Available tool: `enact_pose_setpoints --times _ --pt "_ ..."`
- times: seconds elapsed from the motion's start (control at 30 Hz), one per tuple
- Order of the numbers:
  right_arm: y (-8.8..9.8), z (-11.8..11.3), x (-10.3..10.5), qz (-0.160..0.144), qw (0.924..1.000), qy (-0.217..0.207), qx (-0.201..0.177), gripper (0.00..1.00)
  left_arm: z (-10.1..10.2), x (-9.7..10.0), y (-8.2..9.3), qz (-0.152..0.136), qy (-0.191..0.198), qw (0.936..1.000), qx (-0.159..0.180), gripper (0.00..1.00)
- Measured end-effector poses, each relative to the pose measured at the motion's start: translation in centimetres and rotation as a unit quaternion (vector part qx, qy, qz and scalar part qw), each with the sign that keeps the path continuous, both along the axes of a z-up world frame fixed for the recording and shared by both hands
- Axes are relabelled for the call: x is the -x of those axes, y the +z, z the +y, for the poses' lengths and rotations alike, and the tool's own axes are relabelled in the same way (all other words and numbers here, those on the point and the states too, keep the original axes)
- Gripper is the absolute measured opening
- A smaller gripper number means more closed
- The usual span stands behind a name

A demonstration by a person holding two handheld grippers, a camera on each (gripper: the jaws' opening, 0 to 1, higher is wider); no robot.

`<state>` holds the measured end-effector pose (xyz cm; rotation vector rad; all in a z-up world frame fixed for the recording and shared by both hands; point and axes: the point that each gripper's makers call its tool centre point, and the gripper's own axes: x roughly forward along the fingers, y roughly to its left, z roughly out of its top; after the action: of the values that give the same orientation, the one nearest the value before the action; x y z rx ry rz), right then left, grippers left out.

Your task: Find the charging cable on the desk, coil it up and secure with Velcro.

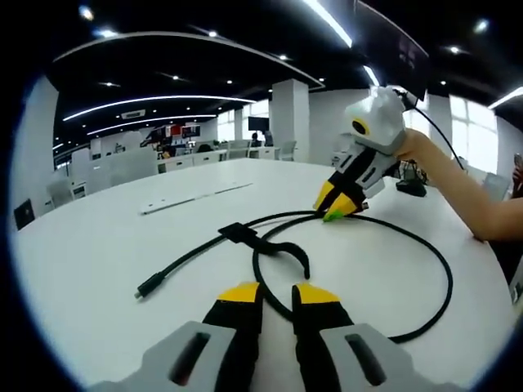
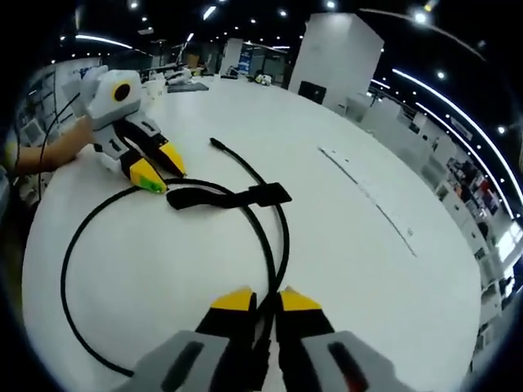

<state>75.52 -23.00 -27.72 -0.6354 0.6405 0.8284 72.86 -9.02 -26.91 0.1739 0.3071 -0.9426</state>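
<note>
- Nearest the lens in the left gripper view rose the left gripper (image 1: 278,300), its yellow-tipped jaws parted by a small gap, released, with nothing between them; a bend of the charging cable (image 1: 445,278) lay just beyond the tips.
- That black cable lay in one loose loop on the white surface (image 1: 98,245), its plug end (image 1: 147,287) trailing outside the loop and the Velcro strap (image 1: 245,237) lying across it.
- In the right gripper view, the right gripper (image 2: 265,304) was clenched on the cable, the cord running up between its jaws.
- Judged from this, coiling was in hand: the loop looked too wide, so the free gripper would do well to take the cord near the strap and draw a second turn onto the first, keeping the strap free.
- A person's hand (image 1: 417,145) held the right gripper tipped steeply down, tips at the far arc of the loop.
</note>
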Motion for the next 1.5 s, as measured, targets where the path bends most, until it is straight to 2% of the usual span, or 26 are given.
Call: enact_pose_setpoints --times 0.13,0.33,0.43,0.57,0.67,0.87,0.97,1.07,1.17,1.27,1.33,1.4,1.43,1.47,1.5 --pt "0.3 1.2 0.4 0.004 0.9996 0.019 -0.02 0.11 -0.1 -0.1 0.0 0.0 -0.001 1.0 0.001 0.14" --pt "0.2 2.3 0.8 -0.003 0.9993 0.036 -0.006 0.1 -0.1 -0.3 0.1 -0.003 -0.003 1.0 -0.004 0.14" --pt "0.6 3.8 1.5 -0.001 0.9974 0.065 -0.031 0.1 -0.1 -0.3 0.1 -0.005 -0.005 1.0 -0.005 0.14" --pt "0.3 5.0 2.1 0.001 0.9953 0.092 -0.03 0.1 -0.2 -0.3 0.1 -0.003 -0.006 1.0 -0.001 0.14" --pt "-0.2 5.0 1.9 0.0 0.9959 0.089 -0.016 0.1 -0.2 -0.3 0.1 -0.004 -0.006 1.0 -0.002 0.13" --pt "-0.2 4.8 1.7 0.009 0.9965 0.08 -0.024 0.09 -0.1 -0.3 0.1 -0.002 -0.005 1.0 0.002 0.14" --pt "-0.2 4.8 1.6 0.009 0.9965 0.08 -0.025 0.09 -0.1 -0.3 0.2 -0.016 -0.014 0.9997 -0.011 0.15" --pt "-0.2 4.9 1.6 0.009 0.9965 0.079 -0.026 0.09 0.0 -0.1 0.4 -0.024 -0.019 0.9993 -0.02 0.23" --pt "-0.2 4.9 1.5 0.01 0.9966 0.077 -0.026 0.09 0.2 -0.1 1.4 -0.041 -0.019 0.9988 -0.018 0.27" --pt "-0.2 4.9 1.5 0.01 0.9968 0.076 -0.026 0.09 1.2 -0.8 2.5 -0.048 0.008 0.9987 -0.016 0.36" --pt "-0.2 4.9 1.5 0.01 0.9968 0.075 -0.026 0.09 2.3 -1.4 2.1 -0.029 0.037 0.9985 -0.03 0.53" --pt "-0.2 4.9 1.5 0.012 0.9968 0.073 -0.028 0.09 2.8 -1.6 1.7 0.008 0.053 0.9984 -0.018 0.74" --pt "-0.2 4.9 1.5 0.012 0.9968 0.073 -0.028 0.09 3.0 -1.5 1.4 0.027 0.057 0.9979 -0.015 0.8" --pt "-0.2 4.9 1.4 0.012 0.9968 0.073 -0.028 0.09 3.0 -1.3 1.2 0.047 0.057 0.9972 -0.014 0.8" --pt "-0.2 4.9 1.5 0.012 0.9968 0.074 -0.028 0.09 3.2 -1.2 1.0 0.058 0.052 0.9966 -0.026 0.77"
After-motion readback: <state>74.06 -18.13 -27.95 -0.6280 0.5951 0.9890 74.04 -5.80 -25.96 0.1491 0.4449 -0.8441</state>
